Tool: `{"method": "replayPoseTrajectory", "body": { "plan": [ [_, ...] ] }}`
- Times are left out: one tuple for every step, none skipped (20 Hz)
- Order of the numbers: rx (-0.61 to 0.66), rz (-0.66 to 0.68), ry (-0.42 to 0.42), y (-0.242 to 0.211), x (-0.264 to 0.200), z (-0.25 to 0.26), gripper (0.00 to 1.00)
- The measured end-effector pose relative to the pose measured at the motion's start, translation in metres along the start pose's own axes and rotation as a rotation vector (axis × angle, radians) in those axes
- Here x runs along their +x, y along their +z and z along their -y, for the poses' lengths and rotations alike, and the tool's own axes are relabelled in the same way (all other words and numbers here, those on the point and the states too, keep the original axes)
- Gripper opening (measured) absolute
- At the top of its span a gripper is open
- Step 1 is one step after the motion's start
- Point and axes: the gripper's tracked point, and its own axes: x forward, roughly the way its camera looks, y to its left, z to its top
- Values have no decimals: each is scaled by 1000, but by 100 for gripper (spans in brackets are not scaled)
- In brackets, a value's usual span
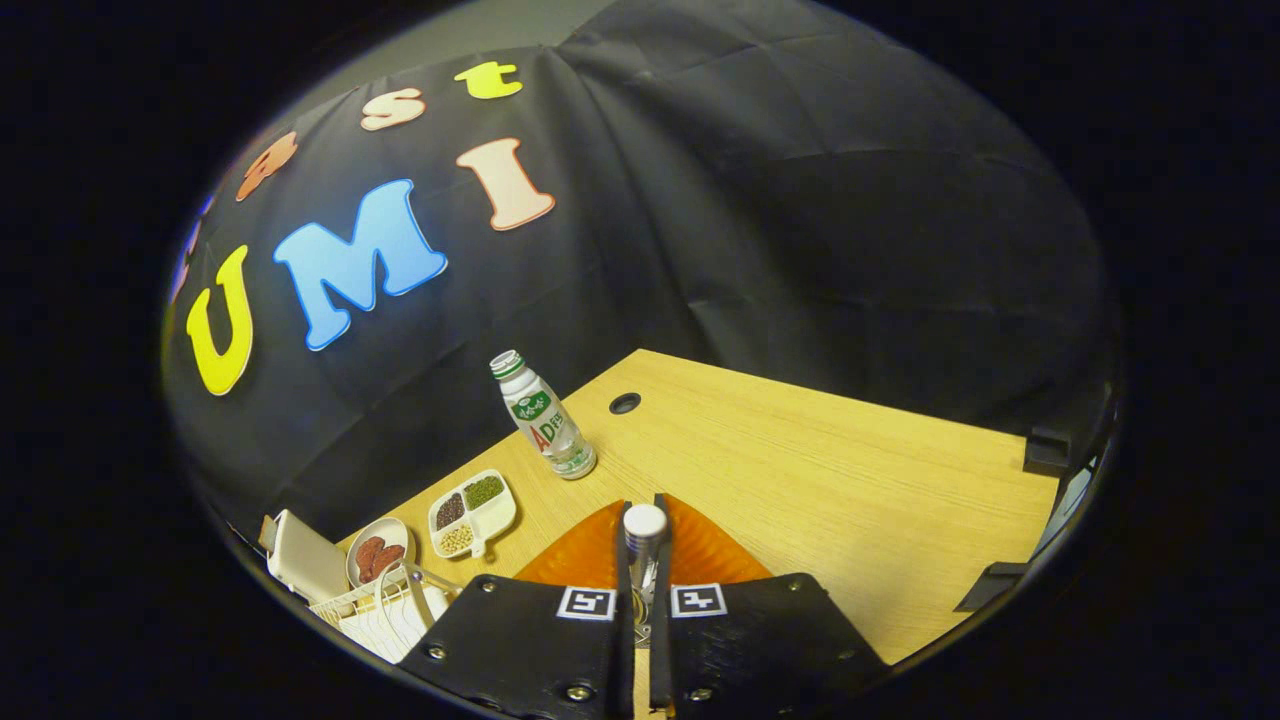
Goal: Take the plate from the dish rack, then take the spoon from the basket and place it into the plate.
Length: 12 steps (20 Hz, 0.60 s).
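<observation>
Orange plate [600, 555] under gripper [645, 530], jaws clenched on spoon [645, 525].

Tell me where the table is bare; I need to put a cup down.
The gripper is shut on the spoon over the orange plate. Bare table runs from bottle and plate to the far corner. Crowded: rack, bowl, divided dish.

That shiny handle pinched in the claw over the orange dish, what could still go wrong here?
The gripper is shut on the spoon, which stands upright between the fingers; only its handle end shows. Released like this, it might tip and bounce off the orange plate onto the table instead of settling inside. The bottle stands just beyond the plate, so a forward sweep could perhaps topple it.
</observation>
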Motion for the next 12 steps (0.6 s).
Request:
{"method": "replayPoseTrajectory", "body": {
  "plan": [
    [-25,22,-3,10,-9,-5,6],
    [-46,44,-4,18,-18,-9,6],
    [-61,67,-1,29,-28,-16,6],
    [-77,92,0,38,-40,-20,6],
    [-96,119,-4,49,-53,-25,6],
    [-112,142,-3,56,-66,-29,6],
    [-122,158,3,61,-80,-34,6],
    [-132,167,14,62,-93,-40,6],
    [-144,172,26,61,-105,-46,6],
    [-162,171,40,57,-117,-50,6],
    [-187,164,53,50,-128,-55,6],
    [-217,154,68,41,-137,-59,6]
  ]
}}
